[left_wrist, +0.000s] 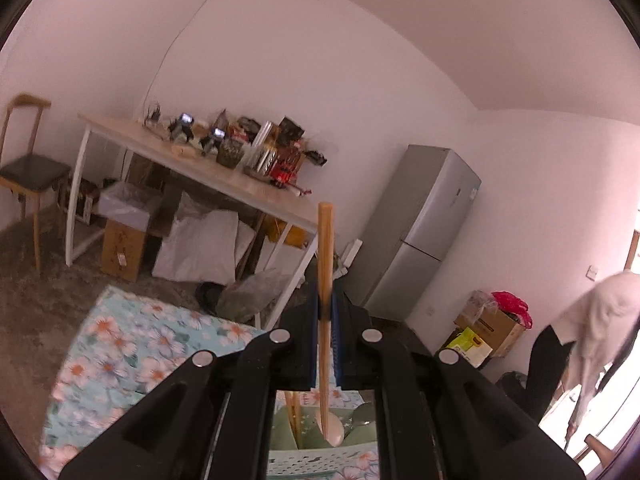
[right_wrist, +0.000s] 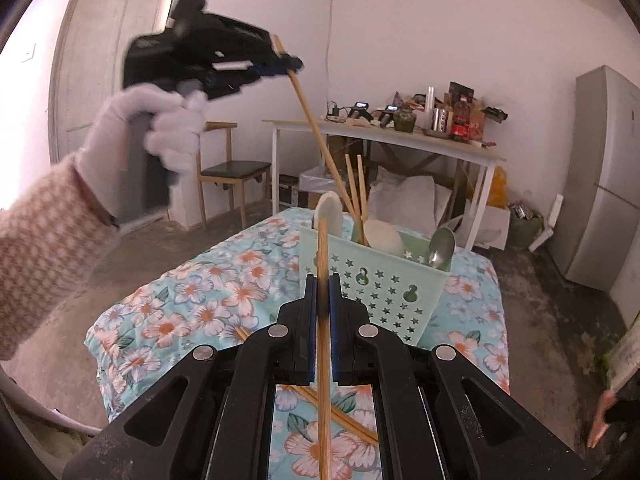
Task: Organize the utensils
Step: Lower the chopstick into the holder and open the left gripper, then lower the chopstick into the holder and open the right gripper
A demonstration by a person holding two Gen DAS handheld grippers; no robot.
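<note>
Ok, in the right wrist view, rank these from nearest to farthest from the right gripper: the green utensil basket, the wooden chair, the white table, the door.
From the right gripper:
1. Green utensil basket, just ahead on the floral cloth, slightly right.
2. Wooden chair, on the floor beyond the cloth, left.
3. White table, further back by the wall, right of centre.
4. Door, far left.

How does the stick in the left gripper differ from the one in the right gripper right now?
The left gripper holds its chopstick high, slanting down into the green basket. The right gripper holds its chopstick in front of the basket, not in it. Both are thin wooden chopsticks clamped between shut jaws.
</note>
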